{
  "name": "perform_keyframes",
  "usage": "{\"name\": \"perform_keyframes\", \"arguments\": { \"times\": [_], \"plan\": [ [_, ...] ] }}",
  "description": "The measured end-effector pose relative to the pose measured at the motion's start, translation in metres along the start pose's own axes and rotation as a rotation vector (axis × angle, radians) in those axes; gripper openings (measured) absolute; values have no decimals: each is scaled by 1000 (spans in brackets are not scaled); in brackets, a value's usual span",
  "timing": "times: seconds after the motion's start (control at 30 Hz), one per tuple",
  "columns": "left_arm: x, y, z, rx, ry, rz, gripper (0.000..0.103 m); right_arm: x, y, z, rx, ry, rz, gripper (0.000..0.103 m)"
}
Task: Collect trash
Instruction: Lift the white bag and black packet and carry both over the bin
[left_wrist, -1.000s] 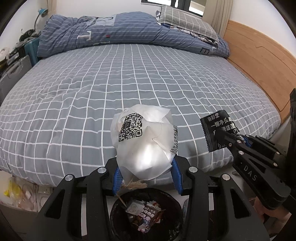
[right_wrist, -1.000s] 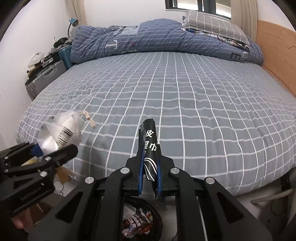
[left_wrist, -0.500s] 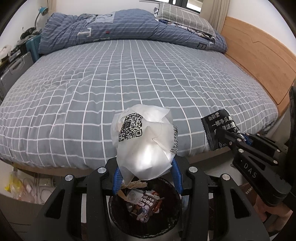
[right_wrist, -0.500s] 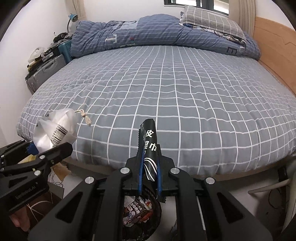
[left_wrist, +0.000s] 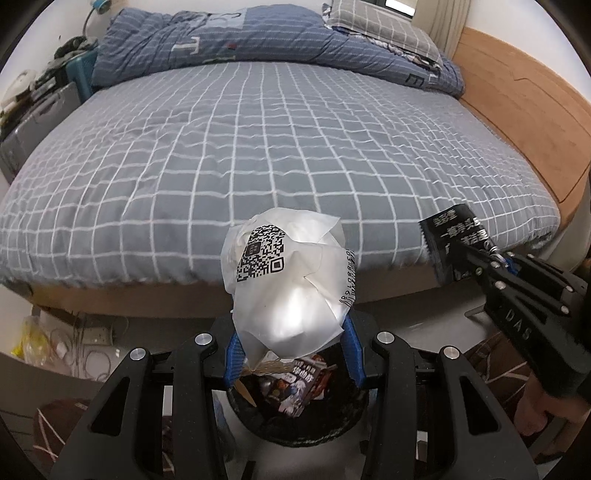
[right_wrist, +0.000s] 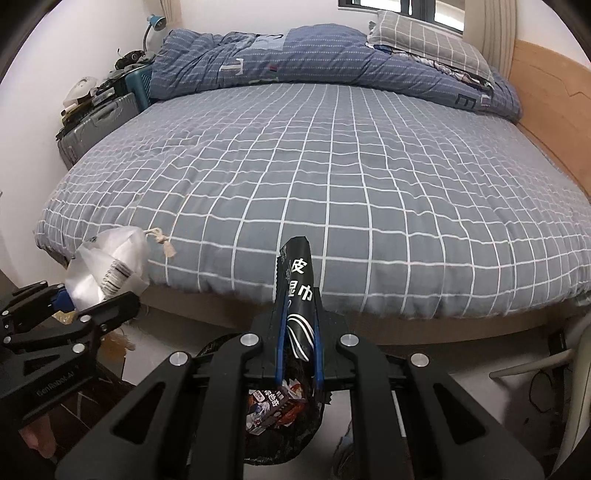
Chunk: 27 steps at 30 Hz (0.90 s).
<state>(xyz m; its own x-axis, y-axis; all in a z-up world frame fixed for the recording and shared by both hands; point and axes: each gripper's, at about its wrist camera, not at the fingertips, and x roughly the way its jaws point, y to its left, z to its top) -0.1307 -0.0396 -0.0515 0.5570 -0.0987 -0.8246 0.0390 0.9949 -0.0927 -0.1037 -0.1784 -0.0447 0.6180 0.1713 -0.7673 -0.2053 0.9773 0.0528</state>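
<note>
The bed (left_wrist: 280, 147), covered by a grey checked sheet, fills the field ahead of both tools; a rolled blue duvet (left_wrist: 236, 40) and a checked pillow (left_wrist: 380, 26) lie at its far end, with a wooden headboard (left_wrist: 524, 122) to the right. Below and just ahead of the tools stands a black-lined trash bin (left_wrist: 295, 432), already holding printed wrappers.

The left tool (left_wrist: 291, 354) has its blue-padded jaws partly closed around a crumpled white bag (left_wrist: 288, 288) bearing a QR code; the bag projects upward and forward from the jaws, directly above the bin mouth. The right tool (right_wrist: 297, 347) has its jaws nearly together, pinching a black sachet (right_wrist: 295, 291) with white lettering, held upright between the pads, with the bin (right_wrist: 284, 435) beneath.

Judged stage: both items are poised for release.

Risks:
- The white bag is light and bulky; released off-centre, it could catch the rim and fall to the floor.
- The bag's cord may snag on a pad and delay the drop.
- The thin sachet may cling to a pad once the jaws part.
- The two tools are near each other; simultaneous lowering could bring them into contact.
</note>
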Motion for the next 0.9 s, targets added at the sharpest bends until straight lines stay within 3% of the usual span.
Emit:
{"name": "perform_keyframes", "arguments": {
  "times": [0.57, 0.9],
  "plan": [
    [-12, 33, -51, -76, 70, 27, 43, -9, 26, -39, -51, 57, -8, 11],
    [22, 40, -73, -92, 127, 10, 43, 19, 37, -59, -50, 104, 5, 11]
  ]
}}
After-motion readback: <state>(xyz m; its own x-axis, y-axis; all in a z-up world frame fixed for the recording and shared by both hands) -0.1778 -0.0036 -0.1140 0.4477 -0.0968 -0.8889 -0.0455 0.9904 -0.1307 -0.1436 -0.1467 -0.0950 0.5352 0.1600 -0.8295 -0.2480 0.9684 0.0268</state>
